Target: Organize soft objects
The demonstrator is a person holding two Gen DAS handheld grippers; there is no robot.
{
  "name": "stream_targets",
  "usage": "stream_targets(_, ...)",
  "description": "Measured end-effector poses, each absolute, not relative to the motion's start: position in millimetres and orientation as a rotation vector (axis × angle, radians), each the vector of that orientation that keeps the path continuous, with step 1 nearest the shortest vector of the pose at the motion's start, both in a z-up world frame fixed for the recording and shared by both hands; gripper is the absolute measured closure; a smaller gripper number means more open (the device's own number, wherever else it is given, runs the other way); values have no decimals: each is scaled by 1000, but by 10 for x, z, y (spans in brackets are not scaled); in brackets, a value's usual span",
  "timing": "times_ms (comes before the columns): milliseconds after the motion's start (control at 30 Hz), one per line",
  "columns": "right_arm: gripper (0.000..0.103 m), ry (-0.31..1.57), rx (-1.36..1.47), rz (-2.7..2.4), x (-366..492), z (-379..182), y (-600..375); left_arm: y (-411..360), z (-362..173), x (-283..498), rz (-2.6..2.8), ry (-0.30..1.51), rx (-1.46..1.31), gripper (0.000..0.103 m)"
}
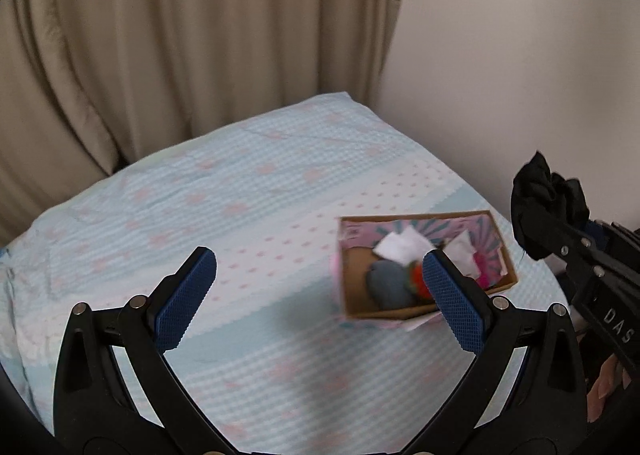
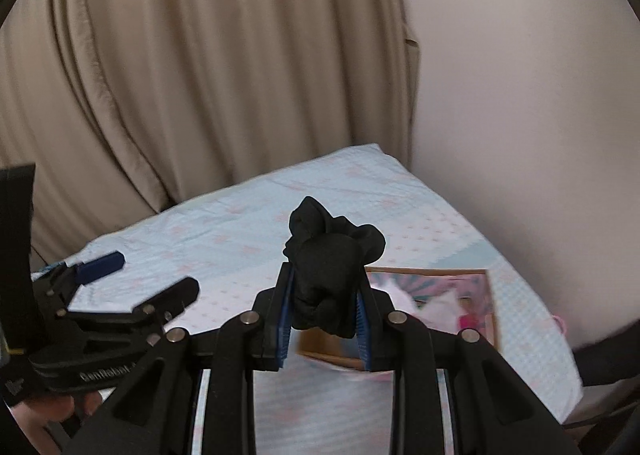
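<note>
A bunched black cloth (image 2: 330, 275) is pinched between the blue pads of my right gripper (image 2: 325, 295), held in the air above the bed. The same black cloth (image 1: 548, 203) shows at the right edge of the left wrist view, with the right gripper (image 1: 560, 231) shut on it. An open cardboard box (image 1: 424, 267) lies on the bed and holds a grey soft item (image 1: 390, 283), white cloths (image 1: 404, 245) and red and pink pieces. My left gripper (image 1: 320, 279) stands open and empty above the bedspread, left of the box. The box (image 2: 432, 303) sits partly hidden behind the right gripper.
A light blue bedspread (image 1: 248, 215) with pink hearts covers the bed. Beige curtains (image 1: 180, 35) hang behind it and a plain wall (image 1: 520, 55) stands at the right. The bed's right edge (image 2: 560, 335) drops off beside the box. A hand (image 2: 44, 415) grips the left tool.
</note>
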State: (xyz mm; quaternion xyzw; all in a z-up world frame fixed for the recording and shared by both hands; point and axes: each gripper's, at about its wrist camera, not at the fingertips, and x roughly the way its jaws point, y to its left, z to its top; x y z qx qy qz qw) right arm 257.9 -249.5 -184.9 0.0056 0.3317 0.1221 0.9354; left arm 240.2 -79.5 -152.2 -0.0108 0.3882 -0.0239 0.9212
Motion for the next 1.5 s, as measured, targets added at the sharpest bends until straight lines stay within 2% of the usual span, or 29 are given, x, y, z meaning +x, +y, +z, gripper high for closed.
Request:
stream_targets(367, 79, 902, -10, 242, 3421, -2705, -3374, -1700, -2296, 3186, -41, 970, -2, 0)
stream_targets(667, 79, 1064, 5, 363, 4126, -3419, -3604, -1918, -3105, 3653, -15, 1111, -1, 0)
stream_targets(900, 78, 1137, 22, 392, 4457, -3726, -3576, -1978, -3288, 3718, 5, 1141, 22, 0)
stream_targets(933, 71, 1154, 23, 392, 4482, -3762, -3567, -1975, -3284, 3724, 11, 1141, 26, 0)
stream_targets(967, 53, 1171, 21, 386, 4510, -3793, -3555, -1967, -3269, 3724, 21, 1142, 30, 0)
stream_targets(1067, 15, 1174, 30, 359, 4536, -3803, -3591, -1906, -3227, 3691, 35, 1138, 6, 1)
stream_targets(1133, 7, 1171, 56, 351, 4529, -3790, -3643, -1874, -3208, 3655, 38, 1142, -2, 0)
stream_targets(1333, 7, 1162, 68, 307, 4440, -3697, -3722, -1847, -3050, 3514, 33, 1119, 2, 1)
stream_targets(1500, 7, 1126, 67, 286, 4235, -3420, -3716, -1810, -2703, 3353, 4, 1068, 25, 0)
